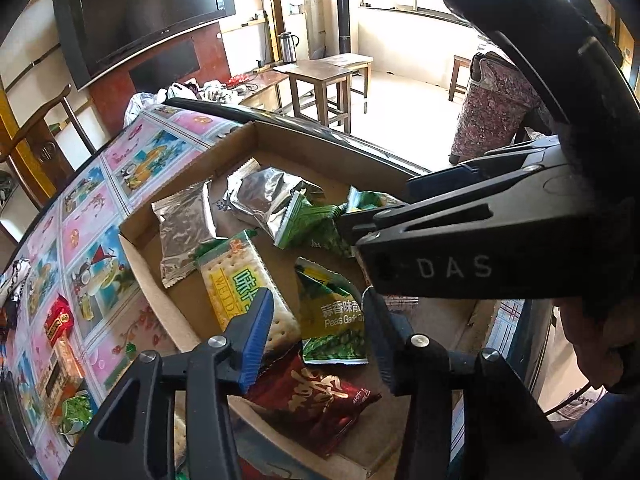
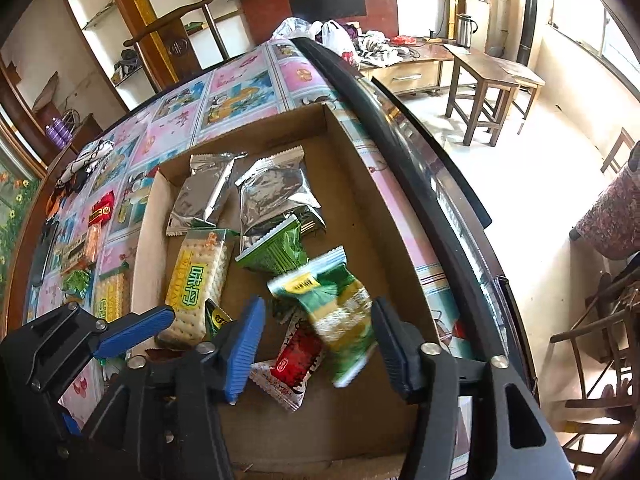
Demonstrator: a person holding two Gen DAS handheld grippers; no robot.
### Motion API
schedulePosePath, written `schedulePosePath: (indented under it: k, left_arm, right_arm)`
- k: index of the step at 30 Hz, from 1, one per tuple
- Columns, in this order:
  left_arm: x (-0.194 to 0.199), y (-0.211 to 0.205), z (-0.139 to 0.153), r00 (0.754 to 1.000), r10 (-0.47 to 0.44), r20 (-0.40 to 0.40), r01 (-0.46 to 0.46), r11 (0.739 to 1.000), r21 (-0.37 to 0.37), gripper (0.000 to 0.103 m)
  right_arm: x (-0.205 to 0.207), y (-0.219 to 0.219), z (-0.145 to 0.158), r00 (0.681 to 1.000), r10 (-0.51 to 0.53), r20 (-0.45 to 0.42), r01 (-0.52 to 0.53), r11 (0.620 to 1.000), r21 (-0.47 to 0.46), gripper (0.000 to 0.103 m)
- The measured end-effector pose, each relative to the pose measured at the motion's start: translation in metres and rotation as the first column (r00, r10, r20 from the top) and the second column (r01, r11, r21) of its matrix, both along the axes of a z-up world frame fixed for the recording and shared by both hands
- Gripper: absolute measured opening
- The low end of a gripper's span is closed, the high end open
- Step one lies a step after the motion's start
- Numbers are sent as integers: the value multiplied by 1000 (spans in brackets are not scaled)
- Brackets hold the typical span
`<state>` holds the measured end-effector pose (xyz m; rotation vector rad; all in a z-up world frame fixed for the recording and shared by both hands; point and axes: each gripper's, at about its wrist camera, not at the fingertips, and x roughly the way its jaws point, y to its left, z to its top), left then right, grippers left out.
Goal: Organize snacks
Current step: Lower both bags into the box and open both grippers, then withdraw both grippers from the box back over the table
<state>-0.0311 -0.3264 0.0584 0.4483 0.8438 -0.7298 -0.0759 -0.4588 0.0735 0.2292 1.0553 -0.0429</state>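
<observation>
A shallow cardboard box [image 2: 352, 152] on the patterned table holds several snack packs: two silver packs [image 2: 276, 188], a cracker pack [image 2: 198, 280], green pea packs [image 1: 332, 312] and a red pack [image 2: 298, 356]. My right gripper [image 2: 318, 344] is open above the box; a blurred green-yellow pack [image 2: 344, 312] sits between its fingers, apparently loose. My left gripper [image 1: 320, 332] is open and empty over the cracker pack [image 1: 244, 284] and a dark red pack [image 1: 316, 404]. The right gripper also shows in the left wrist view [image 1: 432, 256].
More snacks lie on the table left of the box: a red pack [image 2: 102, 208], crackers [image 2: 112, 296] and a green pack [image 1: 74, 412]. The table's dark edge [image 2: 400, 128] runs along the right. Wooden stools [image 2: 488, 80] and a chair [image 2: 176, 40] stand around.
</observation>
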Motion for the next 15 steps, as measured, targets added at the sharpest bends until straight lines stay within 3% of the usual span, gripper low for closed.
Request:
schedulePosePath:
  k: [4,15]
  left_arm:
    - [-3,5,5,1000,1,18,-1,1000,-15,56]
    - [-9,33,20,999,36,37,-34,998,-62,63]
  right_arm:
    - [-4,2,7,1000,-13,16,13,1000,-2,70]
    - [-14,9,18,999,-41,35,41,999,20,70]
